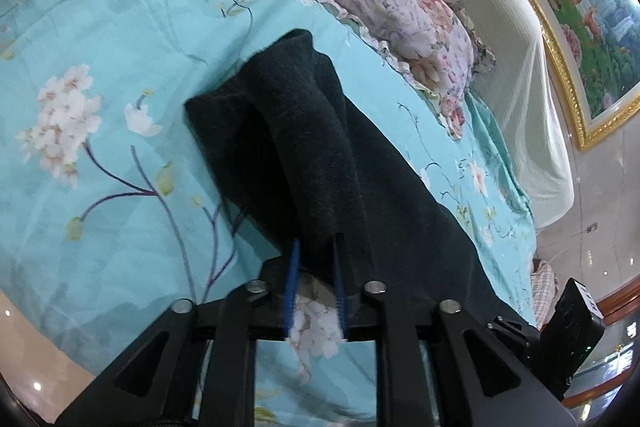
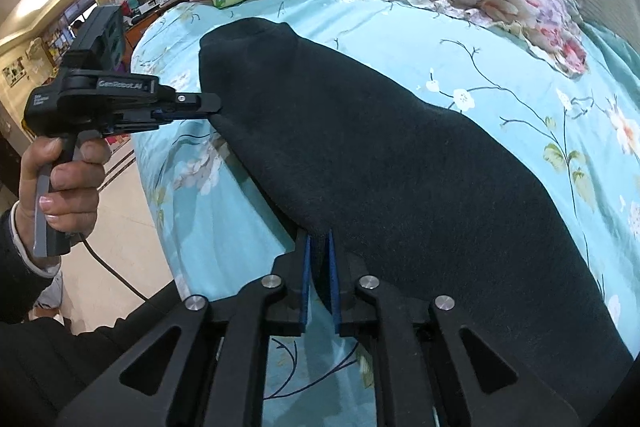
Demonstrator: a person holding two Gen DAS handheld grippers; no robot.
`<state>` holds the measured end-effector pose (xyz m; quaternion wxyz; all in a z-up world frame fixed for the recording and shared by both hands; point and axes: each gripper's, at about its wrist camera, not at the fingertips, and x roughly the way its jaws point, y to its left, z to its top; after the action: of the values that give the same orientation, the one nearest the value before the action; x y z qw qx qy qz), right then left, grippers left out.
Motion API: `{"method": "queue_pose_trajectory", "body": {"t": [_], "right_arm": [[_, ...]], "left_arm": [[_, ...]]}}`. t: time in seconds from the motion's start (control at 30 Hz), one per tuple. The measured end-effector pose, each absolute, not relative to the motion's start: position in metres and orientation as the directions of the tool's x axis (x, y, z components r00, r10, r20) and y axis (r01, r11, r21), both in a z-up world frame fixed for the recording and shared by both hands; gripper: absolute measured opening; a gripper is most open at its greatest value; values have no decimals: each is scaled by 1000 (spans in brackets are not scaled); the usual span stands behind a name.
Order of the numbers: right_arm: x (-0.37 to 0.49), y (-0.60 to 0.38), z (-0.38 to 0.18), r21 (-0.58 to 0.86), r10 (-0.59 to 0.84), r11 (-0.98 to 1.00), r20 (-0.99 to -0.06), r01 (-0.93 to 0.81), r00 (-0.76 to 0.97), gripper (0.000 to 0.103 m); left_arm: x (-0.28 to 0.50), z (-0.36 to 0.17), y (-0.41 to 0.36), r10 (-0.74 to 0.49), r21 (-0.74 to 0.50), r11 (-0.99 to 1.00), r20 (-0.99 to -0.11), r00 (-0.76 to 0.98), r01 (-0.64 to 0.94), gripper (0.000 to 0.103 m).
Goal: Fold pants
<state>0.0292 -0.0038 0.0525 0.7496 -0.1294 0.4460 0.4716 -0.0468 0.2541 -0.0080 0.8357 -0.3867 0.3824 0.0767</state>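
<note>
Black pants lie folded lengthwise on the floral bedsheet. Right gripper pinches the near edge; left gripper, slightly parted around the hem, apparently releases it after alignment.

Dark fuzzy pants are laid out flat-ish along the bed, doubled over lengthwise. One end sits near the pillows, the near edge is slightly lifted.
</note>
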Motion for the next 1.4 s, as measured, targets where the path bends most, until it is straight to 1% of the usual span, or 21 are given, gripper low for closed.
{"method": "queue_pose_trajectory", "body": {"t": [0.1,0.13,0.2,0.23,0.27,0.3,0.33,0.37,0.53,0.63,0.77,0.93,1.07,1.3,1.4], "right_arm": [[29,-6,55,232,595,524,-788,-819,157,10],[29,-7,55,235,597,525,-787,-818,156,11],[29,-11,57,250,603,529,-783,-811,152,12],[30,-13,58,262,607,530,-781,-807,145,16],[29,-15,59,267,610,531,-779,-804,144,18],[29,-18,60,271,615,536,-775,-799,149,24],[29,-20,62,276,619,539,-771,-796,152,30],[31,-24,65,291,630,544,-762,-787,153,32],[44,-39,75,364,676,567,-718,-739,164,32],[59,-47,78,407,692,593,-698,-695,181,32],[87,-57,80,448,695,641,-683,-623,224,32],[125,-67,78,516,714,659,-659,-547,239,32],[158,-52,67,527,700,671,-683,-522,209,32],[187,-5,38,489,651,658,-752,-573,106,32],[193,12,19,459,600,664,-798,-590,55,32]], "left_arm": [[-52,-7,259,-152,-577,688,-707,691,-440,38],[-54,-7,261,-150,-577,684,-709,689,-446,46],[-57,-7,265,-146,-582,676,-708,691,-453,48],[-58,-6,266,-147,-585,672,-707,692,-454,50],[-59,-6,268,-150,-587,668,-709,689,-458,55],[-59,-6,269,-150,-586,666,-711,687,-461,57],[-59,-6,270,-148,-587,663,-712,687,-465,57],[-58,-5,270,-150,-589,660,-712,686,-466,57],[-48,-6,266,-175,-593,659,-718,673,-462,60],[-40,-11,264,-184,-582,661,-737,650,-473,65],[-30,-20,265,-188,-565,660,-762,619,-495,65],[-20,-22,279,-167,-557,654,-766,620,-511,65],[-15,-23,290,-167,-565,643,-762,626,-516,65],[-9,-26,304,-175,-584,633,-747,641,-508,64],[-5,-28,310,-164,-582,632,-745,647,-511,61]]}}
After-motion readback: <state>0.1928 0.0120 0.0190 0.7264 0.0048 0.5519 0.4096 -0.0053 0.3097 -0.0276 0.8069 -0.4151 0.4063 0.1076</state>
